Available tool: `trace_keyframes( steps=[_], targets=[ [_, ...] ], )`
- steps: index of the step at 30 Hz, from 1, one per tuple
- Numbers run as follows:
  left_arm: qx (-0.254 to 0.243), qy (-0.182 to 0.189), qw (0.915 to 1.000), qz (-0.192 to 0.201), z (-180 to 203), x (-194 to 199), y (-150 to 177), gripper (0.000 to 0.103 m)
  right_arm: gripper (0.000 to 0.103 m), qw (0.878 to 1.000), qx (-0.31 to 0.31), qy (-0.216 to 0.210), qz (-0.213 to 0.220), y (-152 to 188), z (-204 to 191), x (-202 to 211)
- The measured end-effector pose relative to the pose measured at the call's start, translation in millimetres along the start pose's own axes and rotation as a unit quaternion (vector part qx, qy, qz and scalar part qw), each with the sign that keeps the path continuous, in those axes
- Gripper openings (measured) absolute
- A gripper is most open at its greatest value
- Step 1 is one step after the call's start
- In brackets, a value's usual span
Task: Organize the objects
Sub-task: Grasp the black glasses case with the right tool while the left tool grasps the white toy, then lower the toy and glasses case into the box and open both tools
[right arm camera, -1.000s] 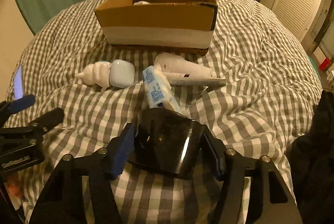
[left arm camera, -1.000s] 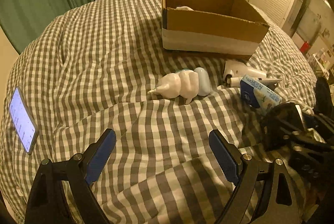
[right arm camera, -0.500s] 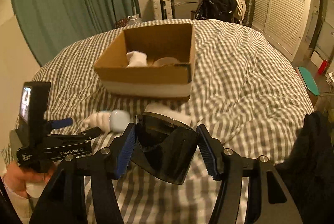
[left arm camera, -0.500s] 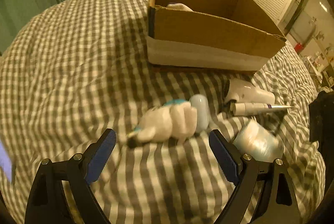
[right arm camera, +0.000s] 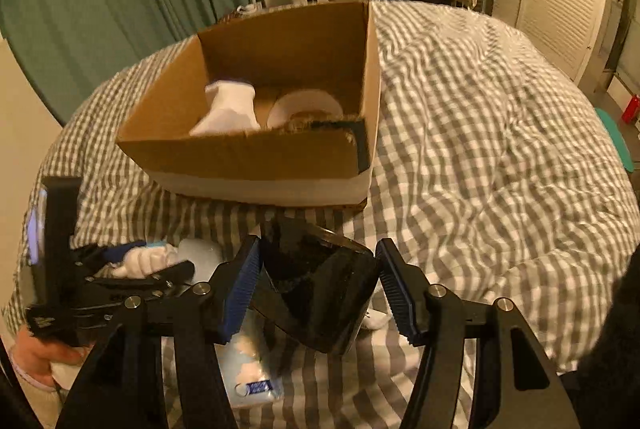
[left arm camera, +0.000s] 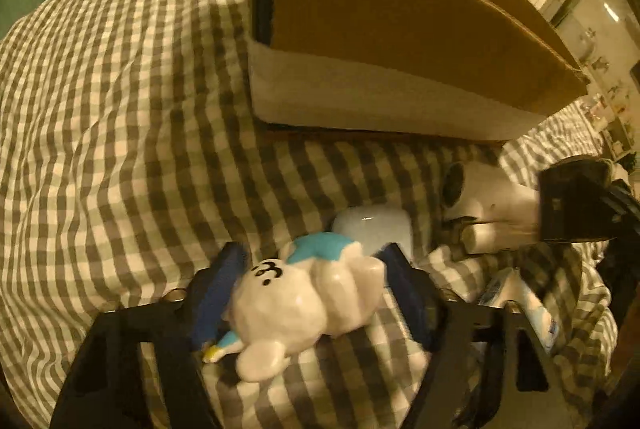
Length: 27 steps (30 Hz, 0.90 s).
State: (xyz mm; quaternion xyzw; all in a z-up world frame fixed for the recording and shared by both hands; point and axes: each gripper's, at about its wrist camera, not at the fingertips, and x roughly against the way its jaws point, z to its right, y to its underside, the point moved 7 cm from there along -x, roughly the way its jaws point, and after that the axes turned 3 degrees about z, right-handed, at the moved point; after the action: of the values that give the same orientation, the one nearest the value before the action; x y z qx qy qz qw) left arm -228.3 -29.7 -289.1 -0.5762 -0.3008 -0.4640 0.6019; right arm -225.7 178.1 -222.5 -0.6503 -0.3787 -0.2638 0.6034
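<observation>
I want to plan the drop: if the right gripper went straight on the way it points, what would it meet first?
Probably the near wall of the cardboard box, beyond the black object the right gripper holds; depth is unclear.

Black tool point(right arm camera: 318, 285) frames carry blue ribbed pads point(right arm camera: 240, 289) and silver screws point(right arm camera: 203, 288).

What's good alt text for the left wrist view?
The left gripper has just been closing around a white and blue toy lying on a checked duvet. A cardboard box sits just behind, with a white case and a tube nearby.
</observation>
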Motion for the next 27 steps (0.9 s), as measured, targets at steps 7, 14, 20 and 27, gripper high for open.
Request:
trace_keyframes(
  steps=[7, 14, 20, 27],
  targets=[
    [-0.002, -0.022, 0.9998, -0.002, 1, 8, 7, 0.066, 0.058, 1.0, 0.001, -0.006, 0.007, 4, -1, 7],
    [0.013, -0.041, 0.9988, 0.023, 2, 45, 13, 0.066, 0.055, 0.999, 0.011, -0.009, 0.037, 5, -6, 43],
    [-0.001, -0.042, 0.997, 0.066, 20, 94, 12, 0.066, 0.055, 0.997, 0.019, -0.009, 0.074, 5, -13, 89],
    [-0.023, -0.047, 0.9917, 0.118, 47, 151, -7, 0.066, 0.055, 0.993, 0.027, -0.009, 0.115, -1, -21, 137]
  ],
)
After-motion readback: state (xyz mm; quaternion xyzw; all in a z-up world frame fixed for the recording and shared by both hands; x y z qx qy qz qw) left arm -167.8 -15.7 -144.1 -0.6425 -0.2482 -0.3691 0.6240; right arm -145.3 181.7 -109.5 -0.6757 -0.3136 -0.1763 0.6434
